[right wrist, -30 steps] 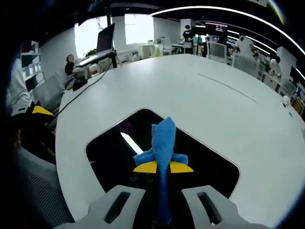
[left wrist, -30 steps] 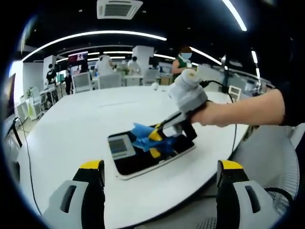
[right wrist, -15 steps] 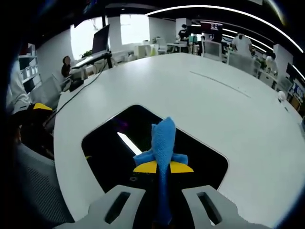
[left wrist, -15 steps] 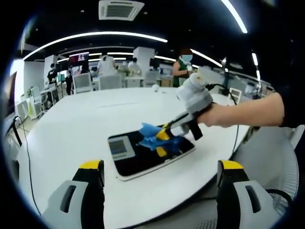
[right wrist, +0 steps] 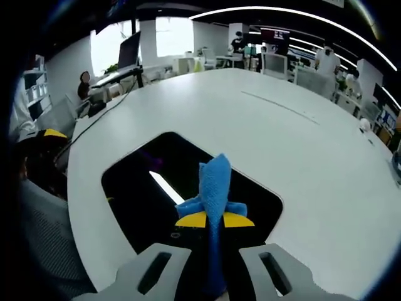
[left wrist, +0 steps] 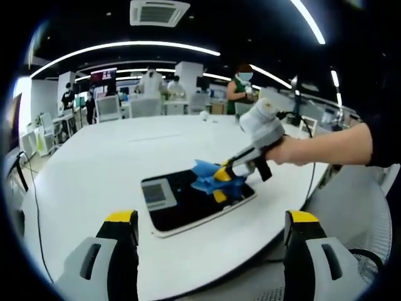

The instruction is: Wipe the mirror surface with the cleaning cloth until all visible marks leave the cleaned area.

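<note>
Here cloth [right wrist: 215, 182] points along jaws.

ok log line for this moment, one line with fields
phase: wiping | right gripper: shut on blue cloth, over mirror | left gripper: open, clear of mirror | surface: white table

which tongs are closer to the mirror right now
Right. The right tongs are over the mirror, shut on the blue cloth at its far end. The left tongs are open, back from its near edge.
</note>
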